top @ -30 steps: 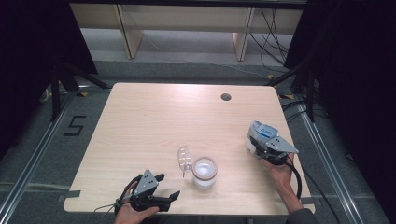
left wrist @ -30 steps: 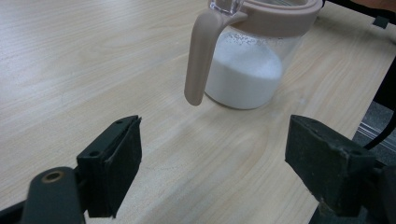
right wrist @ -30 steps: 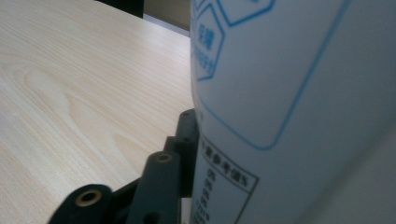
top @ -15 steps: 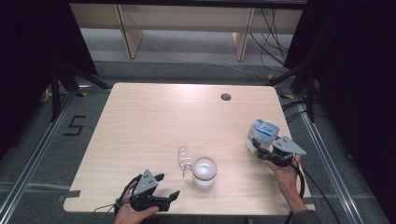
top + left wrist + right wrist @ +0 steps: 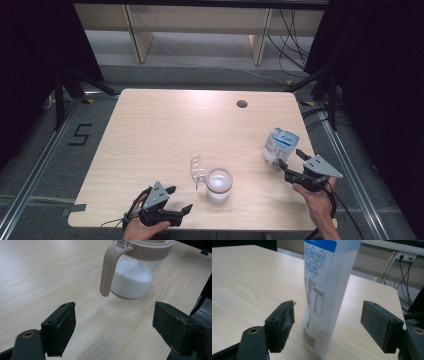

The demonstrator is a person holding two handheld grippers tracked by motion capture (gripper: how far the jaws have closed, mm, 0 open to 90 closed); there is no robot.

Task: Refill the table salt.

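Note:
A clear jar [image 5: 219,184] half full of white powder stands near the table's front middle, its lid [image 5: 198,170] flipped open to the left. In the left gripper view the jar [image 5: 132,277] has a pinkish rim and stands ahead of my left gripper [image 5: 113,322]. My left gripper [image 5: 180,198] rests open at the front left, with nothing between its jaws. A white and blue pouch [image 5: 280,145] stands upright at the right. My right gripper [image 5: 290,157] is open just in front of it, its jaws having just been opening. The pouch [image 5: 324,290] stands between the pads untouched.
A round cable hole [image 5: 242,104] sits at the table's far right. The table's right edge [image 5: 312,150] is close beside the pouch and my right hand. Light wooden shelving [image 5: 135,35] and cables lie beyond the far edge.
My right gripper has opened, let go of the pouch and drawn back toward the front right. The pouch stays standing. My left gripper has not moved.

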